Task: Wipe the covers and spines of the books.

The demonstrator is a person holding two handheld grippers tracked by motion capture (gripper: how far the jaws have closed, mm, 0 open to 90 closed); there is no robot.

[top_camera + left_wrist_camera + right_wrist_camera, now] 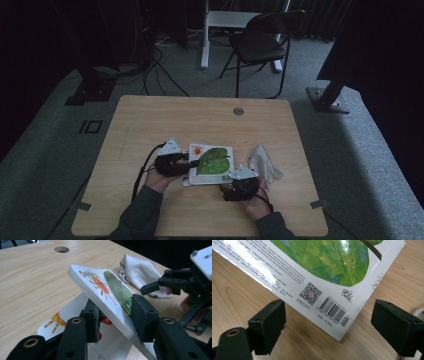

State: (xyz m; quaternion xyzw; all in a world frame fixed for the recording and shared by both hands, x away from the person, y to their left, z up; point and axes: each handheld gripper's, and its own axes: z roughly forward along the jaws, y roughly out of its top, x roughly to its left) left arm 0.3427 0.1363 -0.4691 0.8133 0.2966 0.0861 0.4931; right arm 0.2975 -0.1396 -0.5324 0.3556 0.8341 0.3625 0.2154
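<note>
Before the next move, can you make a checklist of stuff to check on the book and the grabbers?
1. Left gripper jaws on both sides of the book: ok.
2. Left pads pressing firmly: cannot tell.
3. Book's edge lifted off the table: ok.
4. Right gripper open, barcode corner between its jaws: ok.
5. Cloth lying apart from the book: ok.
6. Loose page under the book staying flat: cannot tell.
</note>
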